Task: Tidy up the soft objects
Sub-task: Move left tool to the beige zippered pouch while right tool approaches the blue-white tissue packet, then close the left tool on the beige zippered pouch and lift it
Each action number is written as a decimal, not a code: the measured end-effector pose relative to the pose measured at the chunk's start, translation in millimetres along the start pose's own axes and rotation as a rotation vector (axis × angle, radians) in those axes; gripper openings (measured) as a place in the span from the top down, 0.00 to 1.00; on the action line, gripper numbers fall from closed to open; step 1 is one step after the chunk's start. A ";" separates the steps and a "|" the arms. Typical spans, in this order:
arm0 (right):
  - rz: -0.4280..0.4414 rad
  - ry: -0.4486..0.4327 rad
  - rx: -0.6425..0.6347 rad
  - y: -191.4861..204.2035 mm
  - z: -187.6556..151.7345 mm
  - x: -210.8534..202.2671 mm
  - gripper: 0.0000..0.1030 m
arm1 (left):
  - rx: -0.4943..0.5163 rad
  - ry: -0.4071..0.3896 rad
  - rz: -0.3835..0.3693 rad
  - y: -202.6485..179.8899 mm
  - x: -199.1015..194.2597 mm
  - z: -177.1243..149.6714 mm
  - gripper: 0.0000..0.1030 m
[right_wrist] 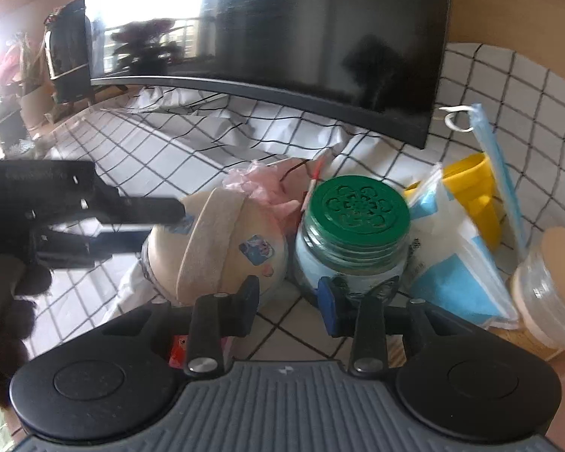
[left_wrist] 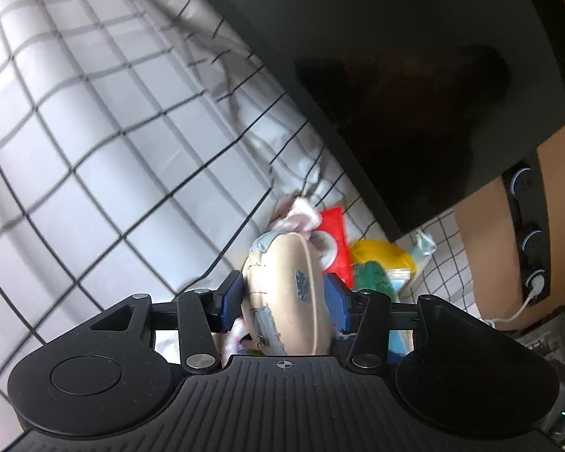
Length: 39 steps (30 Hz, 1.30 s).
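A round beige soft pouch (left_wrist: 288, 286) with blue patches sits between the blue pads of my left gripper (left_wrist: 286, 297), which is shut on it. In the right wrist view the same pouch (right_wrist: 222, 248) lies on the checked cloth, and my left gripper (right_wrist: 177, 216) comes in from the left and pinches its left side. My right gripper (right_wrist: 288, 301) is open and empty, just in front of the pouch and a green-lidded jar (right_wrist: 354, 233). A pink soft cloth (right_wrist: 260, 184) lies behind the pouch.
A dark monitor (right_wrist: 282, 37) stands behind the pile. A yellow cup (right_wrist: 474, 188), a blue-and-white packet (right_wrist: 452, 256), a clear jar with a tan lid (right_wrist: 553, 286) and a red packet (left_wrist: 335, 233) crowd the right side. White checked cloth (left_wrist: 94, 132) covers the table.
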State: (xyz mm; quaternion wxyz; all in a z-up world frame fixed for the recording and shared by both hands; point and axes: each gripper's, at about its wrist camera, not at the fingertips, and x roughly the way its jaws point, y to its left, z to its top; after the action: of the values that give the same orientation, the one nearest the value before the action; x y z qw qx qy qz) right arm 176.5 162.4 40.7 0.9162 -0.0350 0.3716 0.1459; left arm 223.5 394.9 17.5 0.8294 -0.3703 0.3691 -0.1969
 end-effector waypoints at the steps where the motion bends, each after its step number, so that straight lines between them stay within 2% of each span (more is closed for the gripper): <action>1: 0.010 0.001 -0.002 0.6 0.7 -0.6 0.66 | 0.027 -0.004 -0.023 -5.7 -8.0 1.9 0.50; 3: 0.039 -0.005 -0.015 4.5 1.0 -1.2 0.66 | 0.092 -0.005 -0.061 -19.6 -15.3 5.6 0.50; 4: 0.042 -0.008 -0.023 7.3 1.0 -0.9 0.66 | 0.133 -0.005 -0.043 -27.6 -15.7 5.8 0.50; 7: 0.047 -0.008 -0.027 10.1 0.3 2.5 0.66 | 0.259 0.019 0.114 -47.9 1.7 6.4 0.50; 8: 0.046 -0.006 -0.023 9.5 0.3 3.4 0.66 | 0.275 0.026 0.135 -51.3 9.4 7.4 0.49; 9: 0.047 -0.005 -0.023 8.4 0.3 4.4 0.66 | 0.280 0.033 0.131 -52.1 14.1 8.0 0.43; 10: 0.052 -0.001 -0.023 7.2 0.1 5.4 0.66 | 0.287 0.036 0.125 -53.3 17.8 9.1 0.42; 14: 0.053 0.006 -0.002 2.9 -2.4 4.6 0.66 | 0.234 0.119 0.188 -41.4 30.9 11.0 0.44; 15: 0.047 -0.003 0.005 1.7 -2.9 2.5 0.66 | 0.225 0.126 0.193 -38.2 30.6 9.7 0.50; 17: 0.042 -0.014 0.018 -0.3 -4.0 0.3 0.66 | 0.214 0.120 0.171 -31.1 28.3 7.0 0.50; 19: 0.047 -0.001 0.016 -0.8 -4.6 5.3 0.66 | 0.190 0.120 0.122 -27.9 30.5 6.0 0.45; 21: 0.046 0.009 0.007 0.3 -5.3 11.6 0.66 | 0.171 0.113 0.072 -26.1 32.3 6.2 0.46; 23: 0.054 0.009 -0.002 1.8 -3.6 15.8 0.66 | 0.189 0.098 0.075 -34.1 24.0 6.5 0.46; 27: 0.122 -0.004 -0.009 8.9 -0.4 19.1 0.66 | 0.371 0.094 0.047 -70.7 4.4 6.0 0.47; 29: 0.142 -0.009 -0.016 14.2 -0.6 20.2 0.65 | 0.489 0.118 0.109 -86.5 12.7 0.8 0.46; 30: 0.146 -0.004 -0.021 17.1 -1.2 22.5 0.65 | 0.539 0.131 0.161 -91.2 22.1 -2.7 0.37; 33: 0.141 0.000 -0.031 18.9 -3.5 25.7 0.65 | 0.553 0.168 0.192 -89.7 41.7 -4.7 0.23; 36: 0.123 -0.003 -0.030 15.4 -4.9 24.3 0.65 | 0.601 0.169 0.197 -92.2 49.2 -6.2 0.23; 39: 0.100 -0.012 -0.019 6.1 -7.7 15.3 0.65 | 0.695 0.133 0.202 -97.7 49.3 -6.3 0.24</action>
State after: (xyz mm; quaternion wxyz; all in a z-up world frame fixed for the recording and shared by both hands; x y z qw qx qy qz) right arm 180.0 170.6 24.8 0.9097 -0.0243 0.3658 0.1952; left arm 245.6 299.0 65.8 0.8951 -0.0147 0.3681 -0.2511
